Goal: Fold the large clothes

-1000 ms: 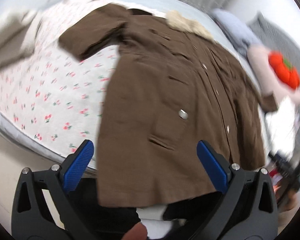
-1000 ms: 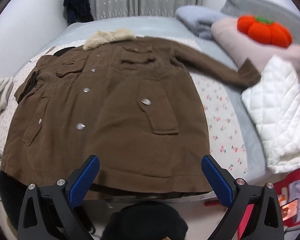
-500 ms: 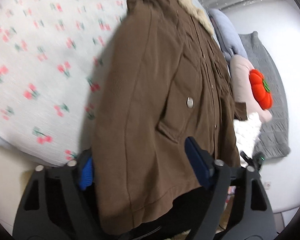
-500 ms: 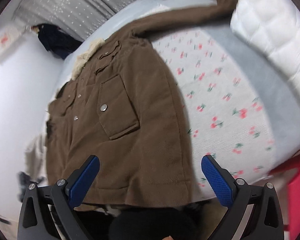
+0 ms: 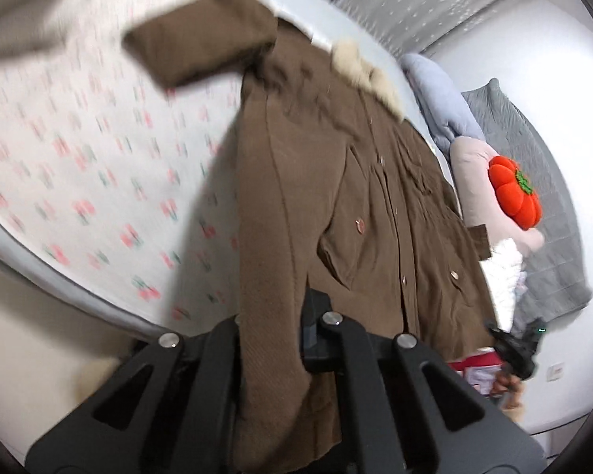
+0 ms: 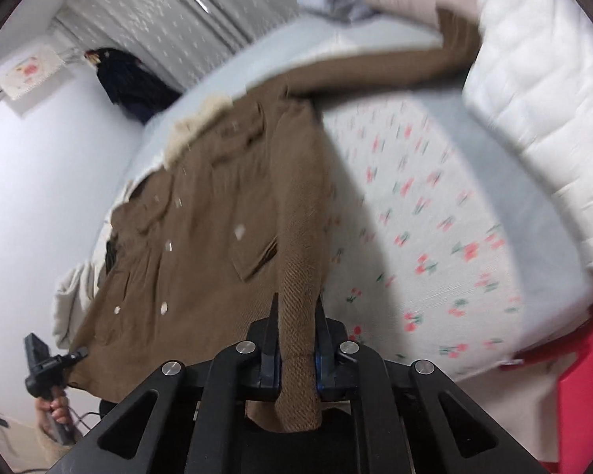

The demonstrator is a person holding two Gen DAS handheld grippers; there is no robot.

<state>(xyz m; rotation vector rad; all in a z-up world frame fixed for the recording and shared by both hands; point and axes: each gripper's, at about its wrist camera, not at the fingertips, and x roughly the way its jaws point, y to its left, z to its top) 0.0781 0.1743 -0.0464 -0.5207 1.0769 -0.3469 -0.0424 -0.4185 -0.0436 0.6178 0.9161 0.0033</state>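
A large brown coat [image 5: 336, 197] with a cream fur collar [image 5: 359, 67] lies front up on the bed, sleeves spread. My left gripper [image 5: 272, 335] is shut on the coat's lower left hem corner. My right gripper [image 6: 296, 339] is shut on the coat [image 6: 225, 213] at its lower right hem corner. Both pinched edges are lifted off the bed. The right sleeve [image 6: 395, 63] reaches toward the pillows.
The bed sheet [image 5: 79, 158] has a cherry print. An orange pumpkin cushion [image 5: 514, 193], pink and grey pillows and a white quilted blanket [image 6: 541, 79] lie at the head side. A dark garment [image 6: 130, 83] hangs by the curtain. The other gripper and hand [image 6: 47, 375] show at lower left.
Both grippers went from open above the hem to shut on the coat's bottom corners. The hem edges are now raised from the bed.
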